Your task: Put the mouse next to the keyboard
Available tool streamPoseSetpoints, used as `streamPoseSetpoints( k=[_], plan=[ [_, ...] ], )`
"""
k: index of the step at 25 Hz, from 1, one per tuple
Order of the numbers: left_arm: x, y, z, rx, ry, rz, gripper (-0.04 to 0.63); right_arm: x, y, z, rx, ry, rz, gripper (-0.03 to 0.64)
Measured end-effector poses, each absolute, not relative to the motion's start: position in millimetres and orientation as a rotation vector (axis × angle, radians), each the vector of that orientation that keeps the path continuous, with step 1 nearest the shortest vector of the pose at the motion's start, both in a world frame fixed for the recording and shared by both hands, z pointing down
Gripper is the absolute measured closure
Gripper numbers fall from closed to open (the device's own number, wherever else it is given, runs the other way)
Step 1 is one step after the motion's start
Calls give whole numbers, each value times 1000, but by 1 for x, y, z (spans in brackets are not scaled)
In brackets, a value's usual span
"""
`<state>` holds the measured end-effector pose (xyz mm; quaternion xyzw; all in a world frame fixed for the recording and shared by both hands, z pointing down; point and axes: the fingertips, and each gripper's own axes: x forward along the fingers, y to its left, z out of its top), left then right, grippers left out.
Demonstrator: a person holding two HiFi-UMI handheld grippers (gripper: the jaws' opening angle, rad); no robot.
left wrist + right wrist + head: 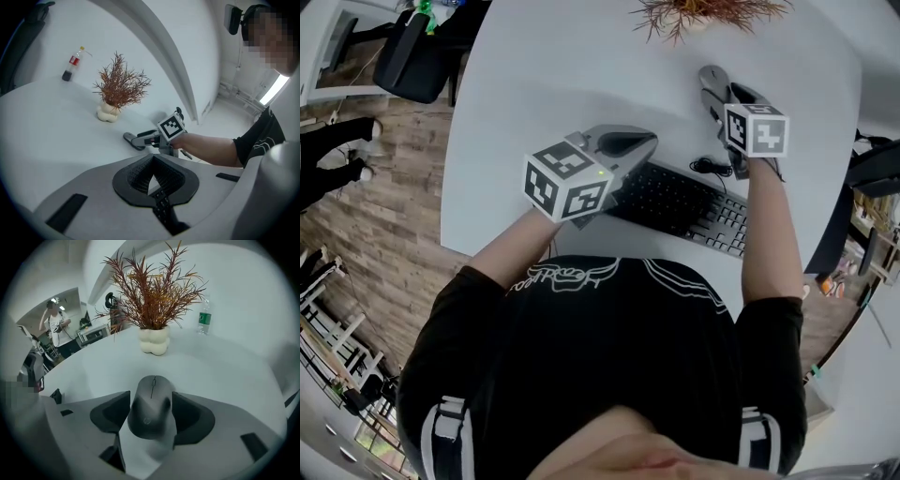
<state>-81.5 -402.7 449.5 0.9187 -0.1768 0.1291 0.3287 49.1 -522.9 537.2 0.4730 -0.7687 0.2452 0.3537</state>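
A dark grey mouse (152,399) lies on the white table (544,84) between the jaws of my right gripper (151,412). The jaws stand apart; a gap shows at the left pad (112,412). In the head view my right gripper (712,89) reaches past the right end of the black keyboard (684,202) and hides the mouse. My left gripper (623,145) hovers over the keyboard's left end. Its pads (140,173) meet with nothing between them.
A dried plant in a white vase (153,341) stands beyond the mouse, with a green-labelled bottle (203,317) to its right. A cola bottle (72,65) stands far off on the table. A black cable (708,167) lies by the keyboard. An office chair (412,52) is beside the table.
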Motion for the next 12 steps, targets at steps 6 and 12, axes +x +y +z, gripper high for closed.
streamPoseSetpoints(
  k=[6,12],
  plan=[
    [-82,-402,451,2394,-466,321,588,49,-525,544,1224,-1962,647,379],
    [-84,-403,455,2379,-482,293,588,49,-525,548,1216,-1932,663,378]
  ],
)
